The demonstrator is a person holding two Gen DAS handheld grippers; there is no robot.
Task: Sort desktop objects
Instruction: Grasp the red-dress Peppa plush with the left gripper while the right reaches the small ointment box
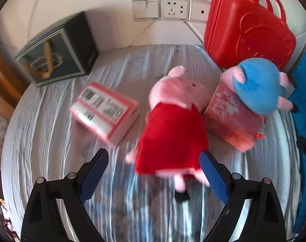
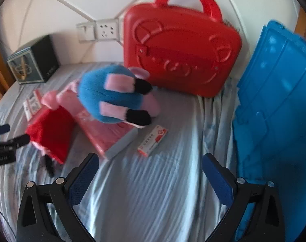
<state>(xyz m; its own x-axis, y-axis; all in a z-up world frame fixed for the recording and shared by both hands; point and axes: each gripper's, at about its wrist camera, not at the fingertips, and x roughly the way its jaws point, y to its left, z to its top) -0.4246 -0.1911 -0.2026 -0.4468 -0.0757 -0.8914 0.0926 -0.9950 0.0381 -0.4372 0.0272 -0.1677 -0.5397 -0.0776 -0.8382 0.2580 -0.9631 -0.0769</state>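
Observation:
A pink pig plush in a red dress (image 1: 173, 129) lies on the grey cloth, its feet toward my open left gripper (image 1: 154, 157). A second pig plush in blue (image 1: 258, 84) lies on a pink flowered box (image 1: 231, 119). A pink and white barcode box (image 1: 106, 109) lies to the left. In the right wrist view my right gripper (image 2: 151, 161) is open and empty over bare cloth. Ahead of it are the blue plush (image 2: 116, 96), the pink box (image 2: 106, 135), a small red and white carton (image 2: 153, 140) and the red-dress plush (image 2: 50, 133).
A red plastic case (image 2: 181, 52) stands against the white wall with sockets (image 1: 174, 9). A blue plastic crate (image 2: 278, 109) stands at the right. A dark box (image 1: 58, 50) sits at the back left. The left gripper's fingertips (image 2: 20, 139) show at the right view's left edge.

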